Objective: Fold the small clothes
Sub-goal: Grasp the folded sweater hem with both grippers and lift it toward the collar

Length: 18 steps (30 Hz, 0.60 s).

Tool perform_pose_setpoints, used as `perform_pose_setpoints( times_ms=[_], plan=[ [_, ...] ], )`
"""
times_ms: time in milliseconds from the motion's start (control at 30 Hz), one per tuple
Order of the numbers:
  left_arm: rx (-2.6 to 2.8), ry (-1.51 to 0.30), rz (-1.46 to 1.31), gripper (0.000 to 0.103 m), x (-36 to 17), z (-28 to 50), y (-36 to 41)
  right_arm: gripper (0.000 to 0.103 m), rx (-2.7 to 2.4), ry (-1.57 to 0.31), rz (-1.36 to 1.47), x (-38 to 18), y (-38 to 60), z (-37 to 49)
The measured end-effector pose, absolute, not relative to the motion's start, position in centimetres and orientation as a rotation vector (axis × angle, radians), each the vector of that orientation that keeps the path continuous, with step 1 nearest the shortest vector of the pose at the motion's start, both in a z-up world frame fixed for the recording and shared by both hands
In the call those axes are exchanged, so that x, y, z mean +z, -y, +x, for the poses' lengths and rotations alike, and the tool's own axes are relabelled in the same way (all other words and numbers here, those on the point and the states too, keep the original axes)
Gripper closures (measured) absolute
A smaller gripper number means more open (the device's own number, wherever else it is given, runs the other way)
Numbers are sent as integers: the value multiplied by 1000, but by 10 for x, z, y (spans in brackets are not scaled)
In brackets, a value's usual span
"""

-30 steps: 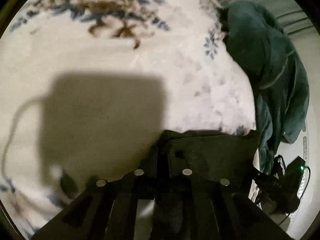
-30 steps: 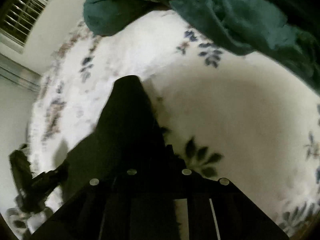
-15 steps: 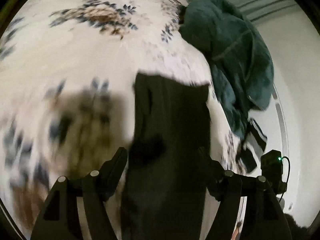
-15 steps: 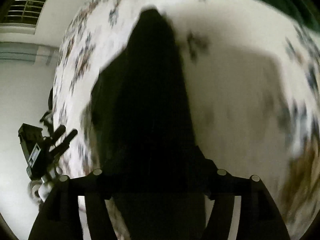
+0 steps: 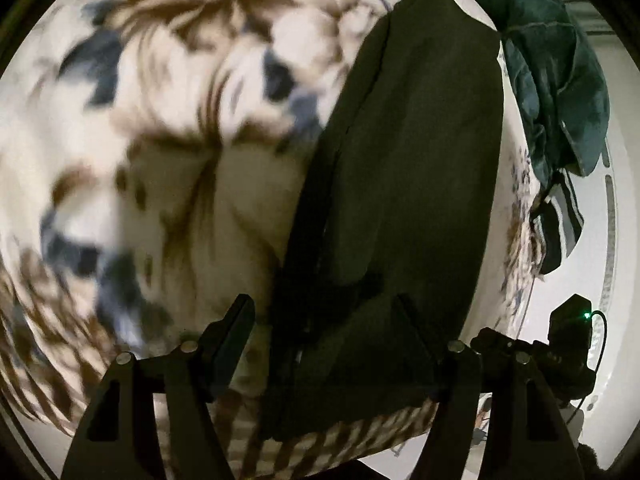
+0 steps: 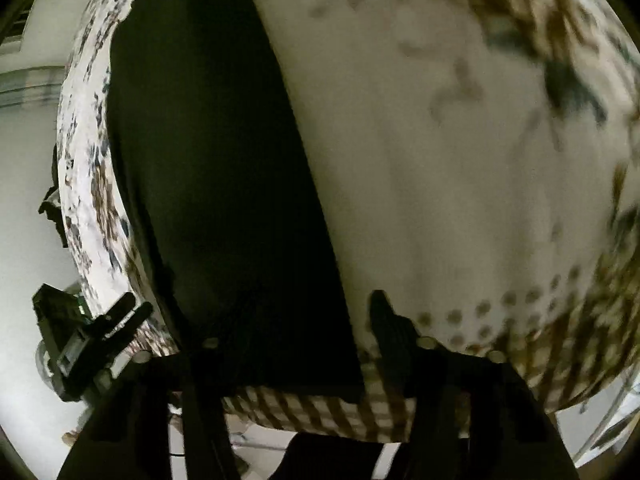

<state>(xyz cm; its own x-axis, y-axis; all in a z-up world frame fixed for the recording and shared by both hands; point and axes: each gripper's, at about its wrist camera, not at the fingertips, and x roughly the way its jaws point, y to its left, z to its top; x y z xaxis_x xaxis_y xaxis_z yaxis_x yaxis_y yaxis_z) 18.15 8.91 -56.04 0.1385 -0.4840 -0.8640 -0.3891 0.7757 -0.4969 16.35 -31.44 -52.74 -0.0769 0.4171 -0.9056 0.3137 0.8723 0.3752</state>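
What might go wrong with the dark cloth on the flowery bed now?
1. The dark cloth reaches right to the near edge of the bed, so a nudge might slide it off.
2. The right tongs are closing with an edge of the cloth between them, so they may rumple it.
3. The green clothes heap lies close and could get mixed in.

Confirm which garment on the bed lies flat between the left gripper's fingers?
The dark olive garment, spread long and flat; the teal garment sits crumpled at the bed's far edge.
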Motion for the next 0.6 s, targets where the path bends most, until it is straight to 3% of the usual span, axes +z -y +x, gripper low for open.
perform_pose_setpoints(
  times_ms=[133,200,267,600],
  plan=[
    [-98,-1467,-705,36,-569,182,-74,56,100,-1676,593,-545,307,151],
    [-96,-1452,-673,41,-574,186,-68,56,103,-1683,588,-556,304,145],
    [-95,-1440,-661,97,-576,185,-70,56,122,-1721,578,-574,289,150],
    [-35,-1407,-688,94,-575,167,-95,51,188,-1782,641,-598,265,147]
  ],
)
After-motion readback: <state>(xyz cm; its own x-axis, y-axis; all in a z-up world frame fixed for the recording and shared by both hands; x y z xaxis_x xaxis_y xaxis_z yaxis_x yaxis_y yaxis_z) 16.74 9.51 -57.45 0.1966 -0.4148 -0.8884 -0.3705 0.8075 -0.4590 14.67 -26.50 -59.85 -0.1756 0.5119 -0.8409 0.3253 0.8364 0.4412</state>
